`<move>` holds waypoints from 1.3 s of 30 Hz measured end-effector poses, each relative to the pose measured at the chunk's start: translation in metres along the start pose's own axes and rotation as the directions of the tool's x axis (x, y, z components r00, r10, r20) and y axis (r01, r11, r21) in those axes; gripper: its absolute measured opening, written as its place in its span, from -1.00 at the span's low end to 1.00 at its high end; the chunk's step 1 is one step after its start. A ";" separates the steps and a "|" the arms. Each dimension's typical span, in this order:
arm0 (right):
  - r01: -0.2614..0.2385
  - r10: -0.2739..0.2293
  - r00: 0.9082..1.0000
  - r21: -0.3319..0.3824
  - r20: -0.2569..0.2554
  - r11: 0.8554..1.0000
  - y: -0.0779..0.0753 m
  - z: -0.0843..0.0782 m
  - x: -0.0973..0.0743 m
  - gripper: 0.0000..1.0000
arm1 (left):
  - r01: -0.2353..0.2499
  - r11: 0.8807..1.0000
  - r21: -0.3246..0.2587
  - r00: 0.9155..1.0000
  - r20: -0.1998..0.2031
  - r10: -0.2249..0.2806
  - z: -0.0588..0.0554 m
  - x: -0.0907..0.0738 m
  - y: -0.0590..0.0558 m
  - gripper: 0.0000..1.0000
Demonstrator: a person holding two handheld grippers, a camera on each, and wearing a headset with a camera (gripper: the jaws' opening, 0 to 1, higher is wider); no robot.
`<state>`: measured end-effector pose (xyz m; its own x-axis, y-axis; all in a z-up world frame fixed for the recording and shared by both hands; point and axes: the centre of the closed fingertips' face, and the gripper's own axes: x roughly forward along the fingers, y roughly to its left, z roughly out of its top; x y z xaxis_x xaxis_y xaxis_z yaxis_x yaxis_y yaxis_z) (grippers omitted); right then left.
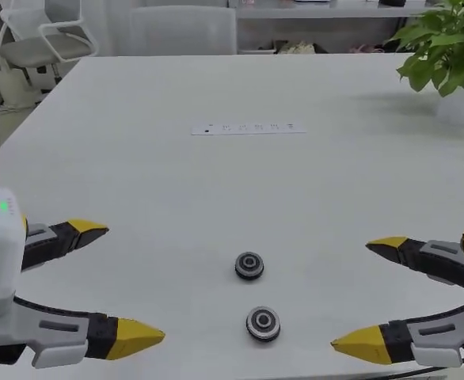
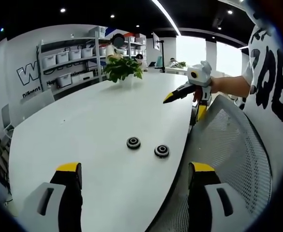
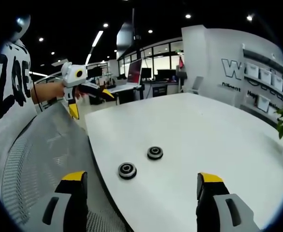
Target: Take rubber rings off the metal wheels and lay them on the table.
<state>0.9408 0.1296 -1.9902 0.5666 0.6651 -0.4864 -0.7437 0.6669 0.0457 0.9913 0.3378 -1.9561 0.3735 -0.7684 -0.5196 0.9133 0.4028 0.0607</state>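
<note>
Hovering lower left, the left gripper [image 1: 117, 281] is gaping wide, holding nothing. Both metal wheels [image 1: 249, 266] are sitting lower centre on the table [image 1: 216, 182], rubber rings [image 1: 250, 324] apparently on. Lower right, the right gripper [image 1: 357, 294] is spread wide too. I'd be pinning one wheel while peeling its ring off.

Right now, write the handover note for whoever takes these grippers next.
Left gripper: open, holding nothing, left of the wheels.
Right gripper: open, holding nothing, right of them.
Far wheel and near wheel lie apart on the table, between the grippers.
Done: nothing; both dark rings appear on.
Left: strip both rings, lay them on the table.
</note>
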 end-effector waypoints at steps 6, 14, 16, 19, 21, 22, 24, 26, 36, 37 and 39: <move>0.004 -0.004 1.000 -0.004 0.004 1.000 -0.001 0.001 0.000 0.84 | 0.022 1.000 0.016 1.000 0.008 -0.023 0.005 0.004 -0.004 0.70; -0.001 0.001 1.000 -0.021 0.010 1.000 -0.001 0.004 0.002 0.79 | 0.038 0.998 0.041 0.999 0.005 -0.038 0.011 0.009 -0.006 0.68; -0.004 0.004 1.000 -0.025 0.008 1.000 -0.001 0.005 0.004 0.77 | 0.042 0.998 0.050 0.999 0.007 -0.042 0.014 0.011 -0.006 0.66; -0.005 0.005 1.000 -0.032 0.007 0.999 -0.001 0.005 0.006 0.74 | 0.047 0.997 0.056 0.999 0.009 -0.048 0.017 0.013 -0.006 0.65; -0.007 0.008 1.000 -0.031 0.007 0.999 -0.001 0.005 0.007 0.73 | 0.051 0.997 0.059 0.999 0.008 -0.052 0.018 0.014 -0.007 0.65; -0.010 0.010 1.000 -0.032 0.006 0.999 -0.001 0.004 0.008 0.73 | 0.053 0.997 0.063 0.999 0.005 -0.054 0.018 0.016 -0.007 0.65; -0.012 0.012 1.000 -0.035 0.004 0.999 0.000 0.004 0.009 0.72 | 0.059 0.996 0.066 0.998 0.002 -0.059 0.019 0.018 -0.007 0.64; -0.013 0.013 1.000 -0.037 0.003 0.999 -0.001 0.004 0.010 0.70 | 0.064 0.996 0.066 0.998 -0.003 -0.064 0.018 0.020 -0.008 0.63; -0.013 0.013 1.000 -0.049 0.005 0.999 -0.003 0.005 0.014 0.62 | 0.108 0.991 0.083 0.994 -0.020 -0.107 0.020 0.035 -0.014 0.58; -0.012 0.012 1.000 -0.050 0.006 0.999 -0.004 0.005 0.014 0.60 | 0.112 0.990 0.088 0.994 -0.024 -0.111 0.020 0.036 -0.015 0.57; -0.012 0.013 1.000 -0.052 0.006 0.999 -0.004 0.005 0.016 0.57 | 0.120 0.988 0.097 0.993 -0.030 -0.118 0.020 0.039 -0.016 0.54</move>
<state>0.9546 0.1387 -1.9938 0.5591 0.6756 -0.4807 -0.7682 0.6401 0.0061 0.9944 0.2914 -1.9605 0.2585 -0.7951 -0.5486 0.9629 0.2578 0.0801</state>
